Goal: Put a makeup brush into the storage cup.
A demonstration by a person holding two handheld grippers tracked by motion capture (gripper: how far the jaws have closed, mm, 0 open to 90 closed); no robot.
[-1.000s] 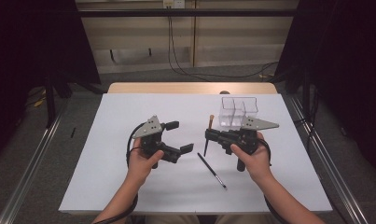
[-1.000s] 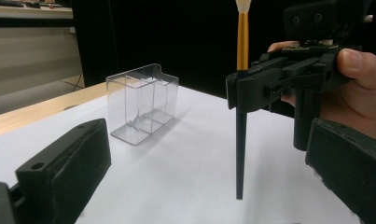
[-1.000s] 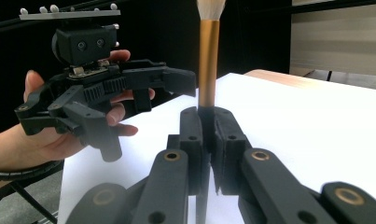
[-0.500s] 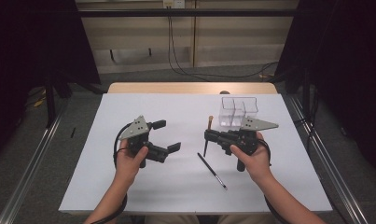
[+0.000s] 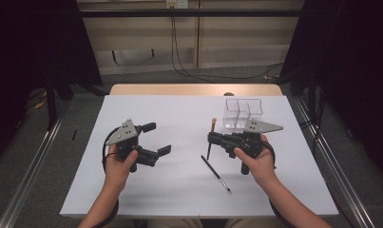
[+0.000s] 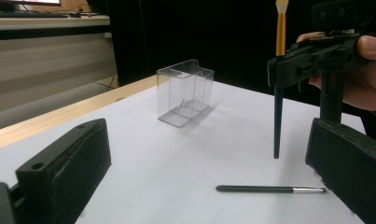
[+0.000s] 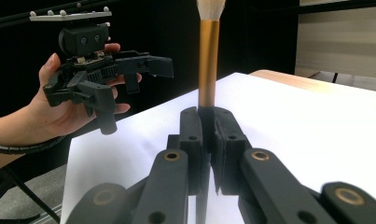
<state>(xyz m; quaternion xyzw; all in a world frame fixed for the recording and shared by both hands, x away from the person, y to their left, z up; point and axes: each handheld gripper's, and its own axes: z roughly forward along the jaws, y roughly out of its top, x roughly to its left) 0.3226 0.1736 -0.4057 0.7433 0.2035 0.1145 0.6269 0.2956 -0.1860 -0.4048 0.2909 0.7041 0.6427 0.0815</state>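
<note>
High view shows the right gripper (image 5: 211, 138) over the right half of the table (image 5: 179, 190), its jaws pressed together on the dark handle of a makeup brush (image 5: 211, 138). That brush stands nearly upright, its gold ferrule and pale bristles on top and its lower tip just above the white tabletop. Right gripper view has the same brush (image 7: 208, 70) rising from between the clamped jaws. Off to the left half, the left gripper (image 5: 157, 138) is spread wide with nothing between its jaws, held clear of the surface.

Two brushes are present: the pinched one and a thin brush (image 5: 215, 173) lying flat on the table, just in front of the right gripper toward the near edge. Left gripper view shows it (image 6: 269, 189) below the hanging brush (image 6: 278, 88). One clear organizer (image 5: 242, 114) with compartments stands near the far right corner, just behind the right gripper (image 6: 316, 58).

Open white surface lies between the two grippers and along the far and near edges.
</note>
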